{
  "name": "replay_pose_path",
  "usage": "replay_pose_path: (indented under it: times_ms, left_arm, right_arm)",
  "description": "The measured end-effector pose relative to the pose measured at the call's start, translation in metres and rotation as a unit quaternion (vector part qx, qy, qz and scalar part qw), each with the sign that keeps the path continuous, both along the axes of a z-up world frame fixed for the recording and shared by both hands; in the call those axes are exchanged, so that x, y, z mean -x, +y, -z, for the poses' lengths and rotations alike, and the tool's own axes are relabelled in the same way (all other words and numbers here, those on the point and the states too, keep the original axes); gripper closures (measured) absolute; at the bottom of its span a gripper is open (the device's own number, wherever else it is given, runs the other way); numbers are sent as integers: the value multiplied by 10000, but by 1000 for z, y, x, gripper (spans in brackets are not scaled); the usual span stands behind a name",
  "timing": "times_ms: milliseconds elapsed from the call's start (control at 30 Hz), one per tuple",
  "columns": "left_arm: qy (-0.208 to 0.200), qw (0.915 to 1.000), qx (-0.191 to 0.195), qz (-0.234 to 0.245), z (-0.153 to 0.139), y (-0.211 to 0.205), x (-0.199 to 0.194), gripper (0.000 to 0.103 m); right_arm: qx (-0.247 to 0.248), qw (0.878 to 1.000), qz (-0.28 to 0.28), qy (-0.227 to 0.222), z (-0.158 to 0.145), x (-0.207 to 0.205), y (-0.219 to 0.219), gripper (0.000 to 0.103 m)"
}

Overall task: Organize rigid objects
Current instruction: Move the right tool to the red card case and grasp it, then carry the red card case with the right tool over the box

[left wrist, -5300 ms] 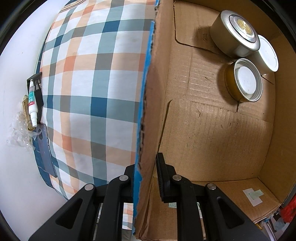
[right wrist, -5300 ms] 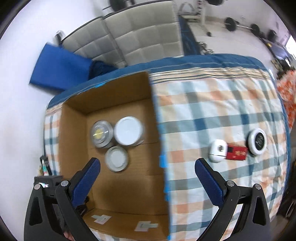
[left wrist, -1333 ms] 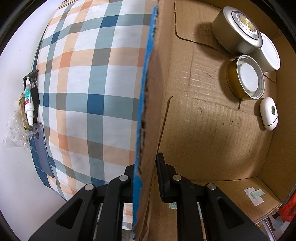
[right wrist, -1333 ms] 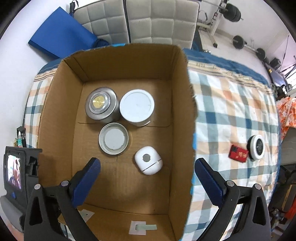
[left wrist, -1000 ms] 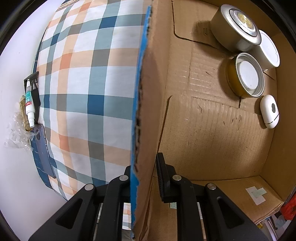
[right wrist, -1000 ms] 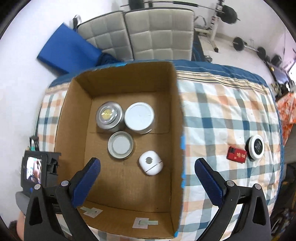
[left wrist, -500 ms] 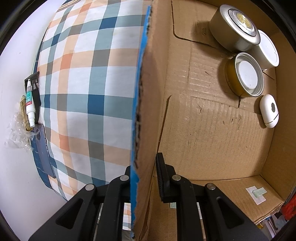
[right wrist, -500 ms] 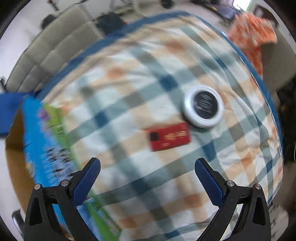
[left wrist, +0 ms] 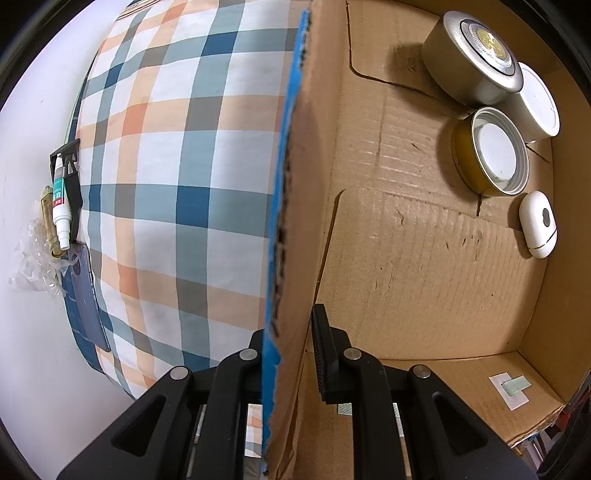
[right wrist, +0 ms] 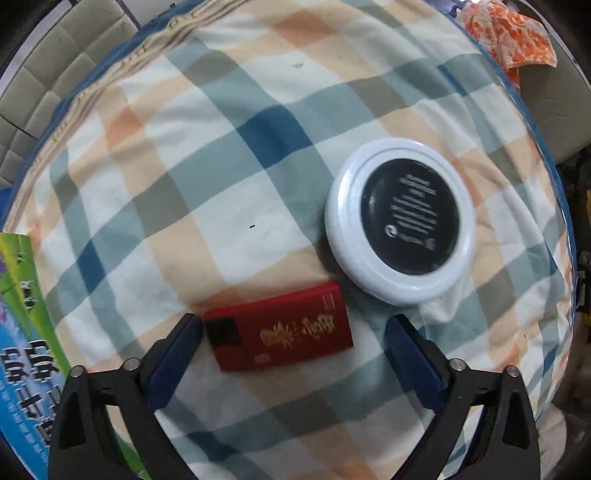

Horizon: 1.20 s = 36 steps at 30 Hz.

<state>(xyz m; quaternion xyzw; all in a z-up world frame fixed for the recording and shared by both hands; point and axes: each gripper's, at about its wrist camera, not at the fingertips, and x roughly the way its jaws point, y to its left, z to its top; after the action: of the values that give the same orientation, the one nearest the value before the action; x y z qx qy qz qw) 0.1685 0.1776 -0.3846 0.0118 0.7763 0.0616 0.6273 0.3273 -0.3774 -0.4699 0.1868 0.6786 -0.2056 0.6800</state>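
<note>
My left gripper is shut on the side wall of the cardboard box. Inside lie a silver tin, a white-lidded jar, a gold tin and a white oval case. My right gripper is open, low over the checked cloth, its fingers on either side of a red flat box. The left finger nearly touches the box's end. A white round case with a black centre lies just beyond, touching the red box's far corner.
The box's printed outer wall shows at the left of the right wrist view. A glue tube and clutter hang at the table's left edge. A grey padded seat and an orange cloth lie beyond the table.
My right gripper swung away from above the box, over to the right, and came down around the red flat box. My left gripper kept its hold on the box wall.
</note>
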Motion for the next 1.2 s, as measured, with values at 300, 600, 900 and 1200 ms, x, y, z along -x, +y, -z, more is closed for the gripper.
replay_pose_path:
  times_ms: [300,600,900,1200]
  left_arm:
    - [5,10000,-12,-9,1,1,1,92]
    - [-3,10000,-31,-3,0,-1,1,92]
    - [-1,10000,-37,-11,0,0,1,92]
    - [-5,10000,-38,-3,-1,0,1,92]
  right_arm:
    - [272,9985,-478,-75,-13,-6,23,30]
    - [381,9941,-964,-317,-39,23,59,30]
    - [-122,9921,-1110,-573,-70,42,85,30]
    - [-308,9734,-1799,-1382,-161,44,156,30]
